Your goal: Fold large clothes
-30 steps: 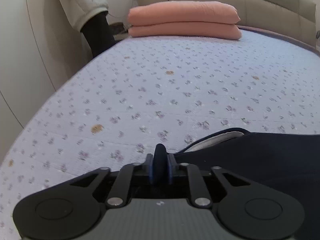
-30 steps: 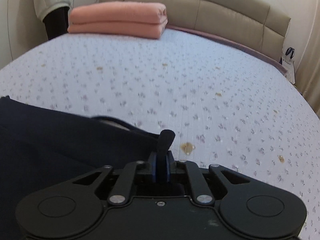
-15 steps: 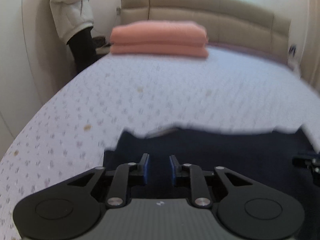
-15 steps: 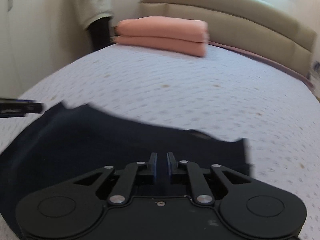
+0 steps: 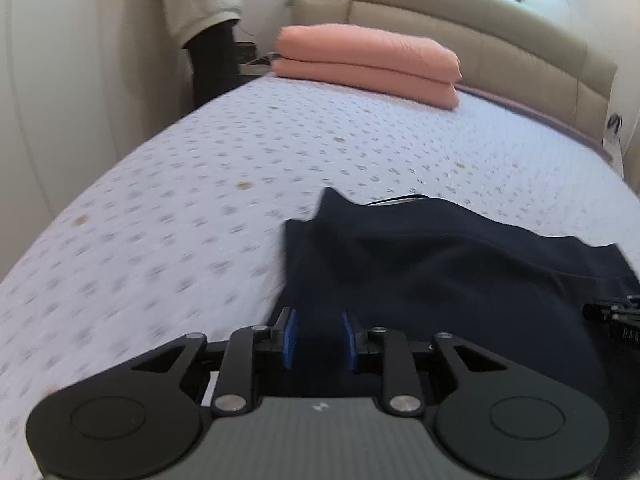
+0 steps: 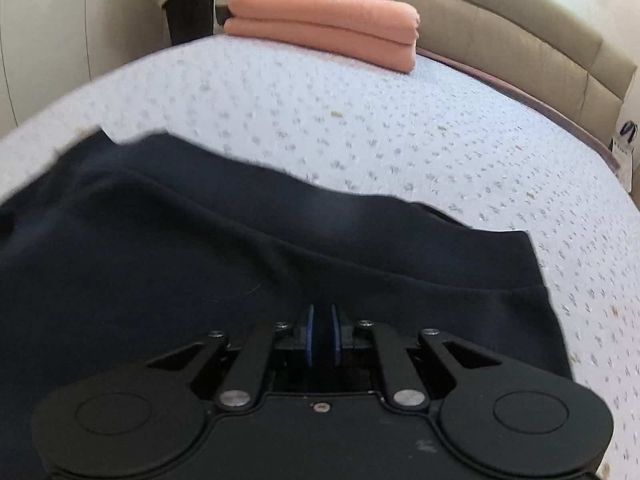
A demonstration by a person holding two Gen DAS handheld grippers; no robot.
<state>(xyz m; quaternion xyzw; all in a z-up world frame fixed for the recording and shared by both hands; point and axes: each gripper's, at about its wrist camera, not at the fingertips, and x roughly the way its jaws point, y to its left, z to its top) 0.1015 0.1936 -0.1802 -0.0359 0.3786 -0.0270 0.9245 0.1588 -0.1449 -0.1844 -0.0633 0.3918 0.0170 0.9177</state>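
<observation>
A dark navy garment (image 5: 440, 272) lies spread on the flowered bed sheet (image 5: 200, 200), its far edge rumpled and a pale lining peeking out. My left gripper (image 5: 318, 336) hovers over the garment's near left corner, its jaws opening, blue pads apart and pressing on nothing. In the right wrist view the garment (image 6: 200, 248) fills the lower left. My right gripper (image 6: 321, 334) is above its near right part, shut, with only a thin slit between the pads and no cloth seen in it. The right gripper's tip (image 5: 612, 314) also shows at the left view's right edge.
A folded pink blanket (image 5: 368, 64) lies at the head of the bed against a beige padded headboard (image 5: 480, 20). A person in a pale coat and dark trousers (image 5: 208, 20) stands by the bed's far left corner. A small bag (image 6: 624, 144) hangs at the right.
A second ago both grippers pinched the garment's edge low over the sheet. They have let go and pulled back and up. The left jaws have parted and the garment lies on the bed.
</observation>
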